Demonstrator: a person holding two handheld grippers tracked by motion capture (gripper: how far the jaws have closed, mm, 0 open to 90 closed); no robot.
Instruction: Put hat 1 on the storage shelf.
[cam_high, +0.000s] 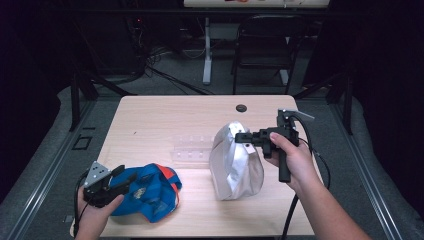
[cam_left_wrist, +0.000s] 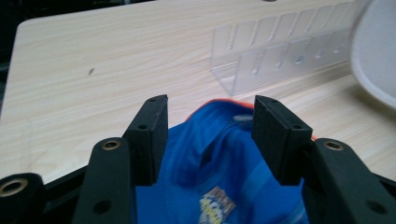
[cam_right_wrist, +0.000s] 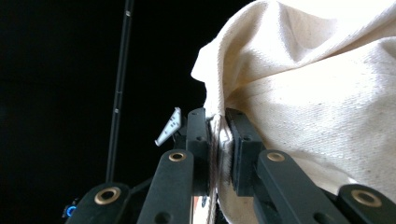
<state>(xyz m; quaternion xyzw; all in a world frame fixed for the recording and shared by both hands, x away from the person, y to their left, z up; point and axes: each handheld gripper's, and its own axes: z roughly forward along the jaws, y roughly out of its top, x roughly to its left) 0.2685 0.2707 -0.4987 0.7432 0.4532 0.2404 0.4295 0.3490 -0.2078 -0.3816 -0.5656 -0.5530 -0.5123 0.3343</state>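
A pale canvas bag (cam_high: 235, 162) stands upright at the table's middle right. My right gripper (cam_high: 241, 137) is shut on its top edge and holds the cloth up; in the right gripper view the bag's cream fabric (cam_right_wrist: 317, 93) is pinched between the jaws of my right gripper (cam_right_wrist: 218, 122). A crumpled blue cloth item with orange trim (cam_high: 147, 190) lies at the front left. My left gripper (cam_high: 122, 180) rests at its left edge. In the left gripper view my left gripper (cam_left_wrist: 209, 122) is open, its jaws spread above the blue cloth (cam_left_wrist: 219, 163).
A clear plastic rack (cam_high: 191, 149) lies on the wooden table (cam_high: 150, 120) between the blue cloth and the bag; the rack (cam_left_wrist: 280, 53) also appears beyond my left jaws. A dark grommet (cam_high: 241, 108) sits near the far edge. A chair (cam_high: 262, 45) stands behind the table.
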